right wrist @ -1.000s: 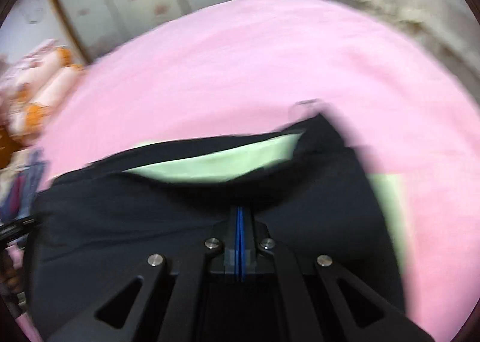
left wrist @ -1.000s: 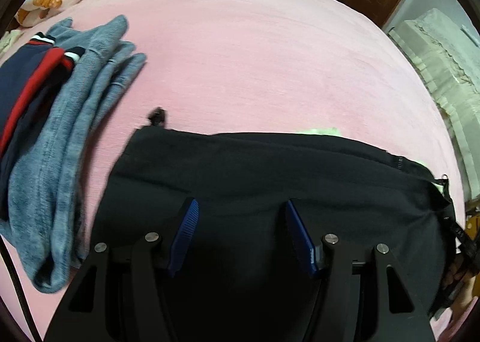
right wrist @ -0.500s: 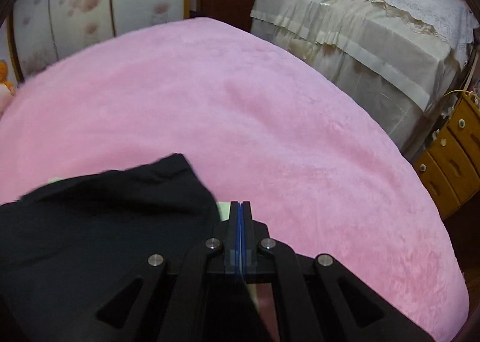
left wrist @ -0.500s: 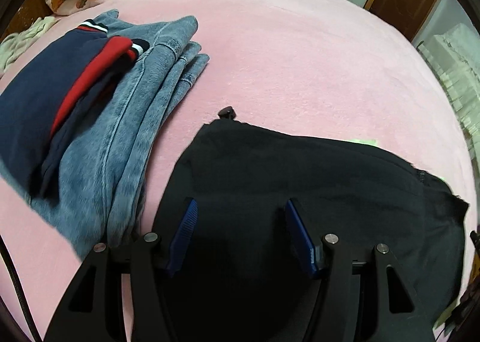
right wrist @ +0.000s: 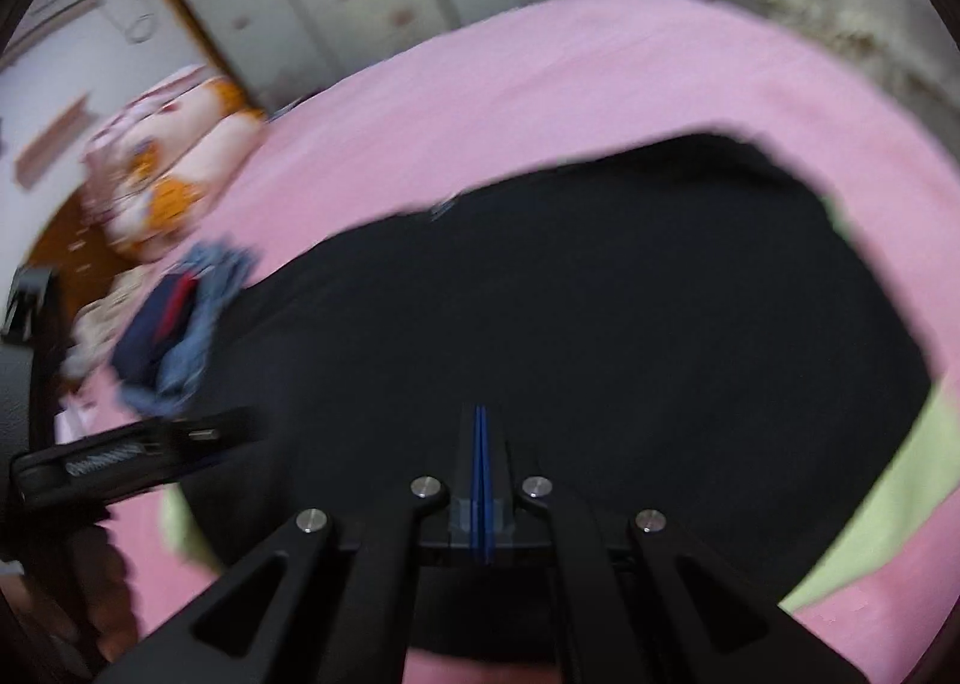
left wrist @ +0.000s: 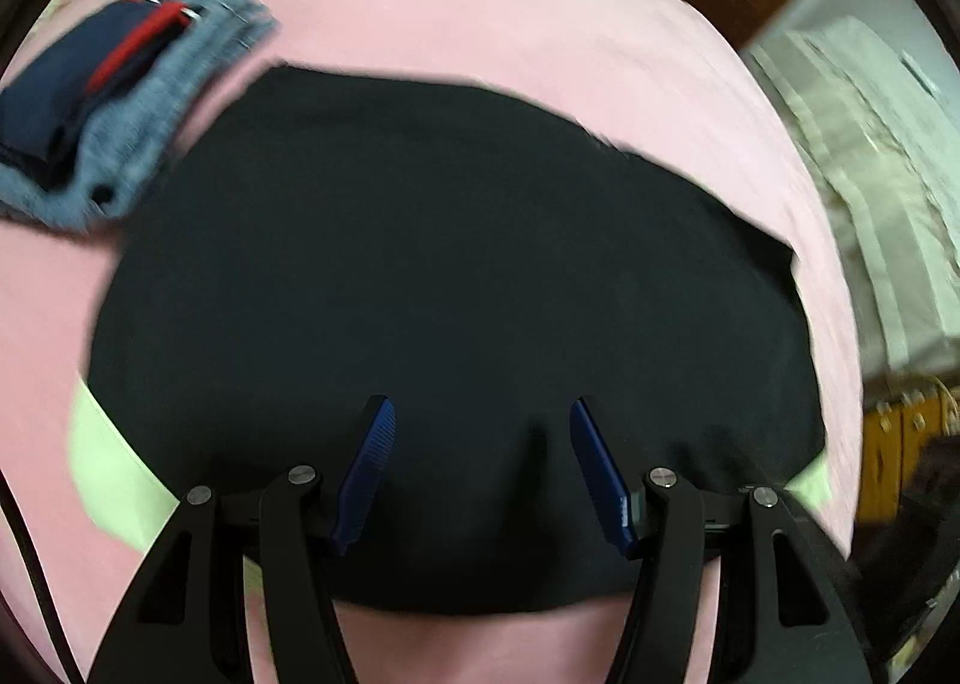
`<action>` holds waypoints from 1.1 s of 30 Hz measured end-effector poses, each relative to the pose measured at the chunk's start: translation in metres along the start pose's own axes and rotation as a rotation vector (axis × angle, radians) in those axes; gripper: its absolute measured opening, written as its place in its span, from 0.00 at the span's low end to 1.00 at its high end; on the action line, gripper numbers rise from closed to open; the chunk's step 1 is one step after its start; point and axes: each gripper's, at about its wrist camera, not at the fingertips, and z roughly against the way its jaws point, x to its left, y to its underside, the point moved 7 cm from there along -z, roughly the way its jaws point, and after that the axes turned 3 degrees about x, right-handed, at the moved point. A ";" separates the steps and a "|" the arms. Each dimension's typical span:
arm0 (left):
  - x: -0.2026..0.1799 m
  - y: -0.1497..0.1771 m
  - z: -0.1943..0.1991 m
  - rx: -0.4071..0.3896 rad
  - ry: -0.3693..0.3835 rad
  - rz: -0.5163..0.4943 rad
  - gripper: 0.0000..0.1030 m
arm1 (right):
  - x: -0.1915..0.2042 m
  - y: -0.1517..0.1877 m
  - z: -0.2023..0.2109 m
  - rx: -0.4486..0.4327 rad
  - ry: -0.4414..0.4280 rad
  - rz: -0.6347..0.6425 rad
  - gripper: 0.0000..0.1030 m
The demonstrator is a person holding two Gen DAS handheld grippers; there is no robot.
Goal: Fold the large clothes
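Observation:
A large black garment [left wrist: 456, 264] with a pale green lining [left wrist: 114, 474] lies spread on the pink bed [left wrist: 480, 6]. My left gripper [left wrist: 480, 414] is open over its near edge, holding nothing. In the right wrist view the same black garment [right wrist: 600, 312] fills the middle, with green lining [right wrist: 888, 516] showing at the right. My right gripper [right wrist: 481, 414] is shut above the garment's near edge; I cannot tell whether cloth is pinched between the pads. The left gripper's body [right wrist: 120, 462] shows at the left of that view. Both views are motion blurred.
A folded stack of blue jeans and a navy-and-red garment [left wrist: 102, 102] lies at the far left of the bed, also in the right wrist view [right wrist: 174, 336]. A bear-print pillow [right wrist: 168, 168] lies behind it. A cream-covered bed [left wrist: 870, 174] and a wooden cabinet [left wrist: 900, 462] stand right.
Both grippers have pulled back and up, so the whole black garment now shows spread flat. The right gripper has swung left toward the garment. The left gripper stays open.

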 end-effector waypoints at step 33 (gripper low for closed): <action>0.077 0.051 -0.010 0.017 -0.435 0.291 0.48 | -0.225 0.057 0.059 0.125 0.314 -0.252 0.00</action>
